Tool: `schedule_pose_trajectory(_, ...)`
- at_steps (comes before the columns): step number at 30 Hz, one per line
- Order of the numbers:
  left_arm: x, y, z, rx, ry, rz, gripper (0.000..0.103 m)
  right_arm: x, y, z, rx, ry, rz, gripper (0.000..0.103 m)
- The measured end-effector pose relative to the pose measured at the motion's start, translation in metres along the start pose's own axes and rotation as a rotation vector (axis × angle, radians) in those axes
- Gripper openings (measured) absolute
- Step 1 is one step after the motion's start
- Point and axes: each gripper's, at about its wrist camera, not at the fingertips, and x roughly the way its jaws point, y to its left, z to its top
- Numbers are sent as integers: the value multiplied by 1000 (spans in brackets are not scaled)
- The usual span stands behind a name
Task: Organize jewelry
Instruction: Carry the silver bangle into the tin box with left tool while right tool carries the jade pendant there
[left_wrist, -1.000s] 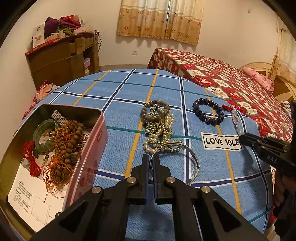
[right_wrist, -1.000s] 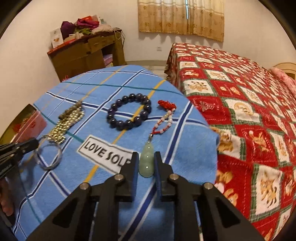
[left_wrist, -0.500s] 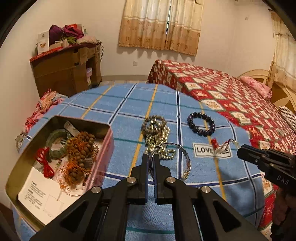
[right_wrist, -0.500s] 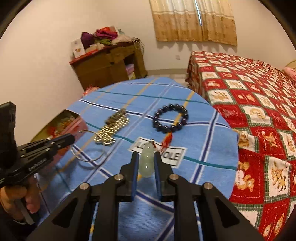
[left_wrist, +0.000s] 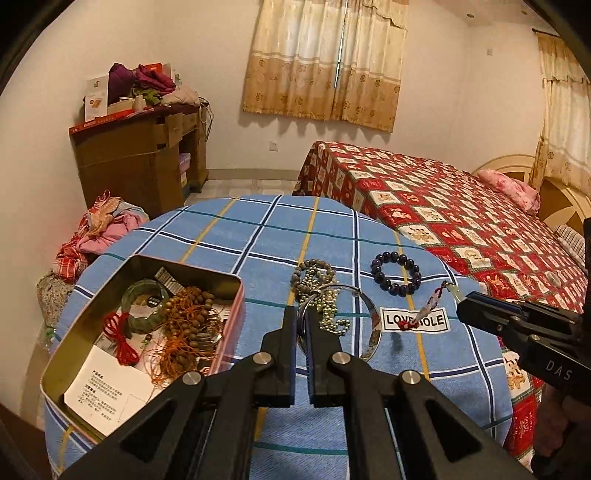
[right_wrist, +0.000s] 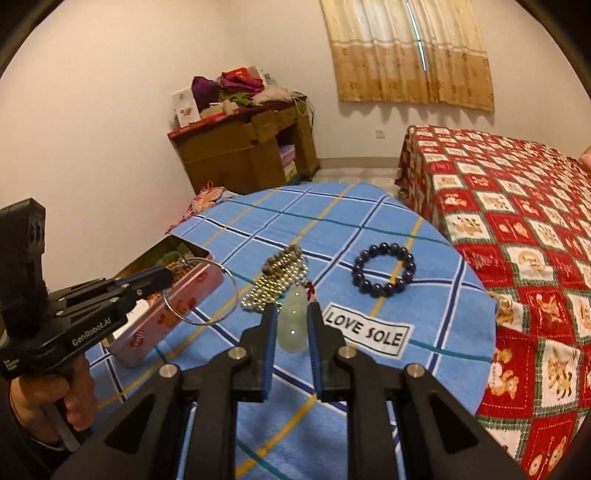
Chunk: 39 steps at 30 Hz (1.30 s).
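My left gripper is shut on a thin silver bangle, held above the blue checked cloth; the ring hangs beside the open pink tin. My right gripper is shut on a pale green jade pendant, whose bead cord and red knot dangle in the air. The tin at the left holds a green bangle, brown wooden beads, a red cord and a paper. A dark purple bead bracelet and a heap of gold and grey bead strands lie on the cloth.
A white LOVE SOLE label is sewn on the round table's cloth. A bed with a red patterned cover stands close on the right. A wooden cabinet and a pile of clothes are behind the table at the left.
Both grippers have risen off the cloth. The bangle and the jade pendant came up with them; the pendant's cord left the table and the right gripper swung left toward the tin.
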Motion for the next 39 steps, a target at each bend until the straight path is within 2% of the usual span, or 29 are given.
schedule_pose_trajectory(17, -20, 31, 0, -52, -34, 41, 3, 18, 36, 8, -53, -1, 66, 19)
schedule_pose_trajectory(39, -51, 106, -3, -161, -63, 206, 3, 31, 65, 10, -77, 0, 135, 19)
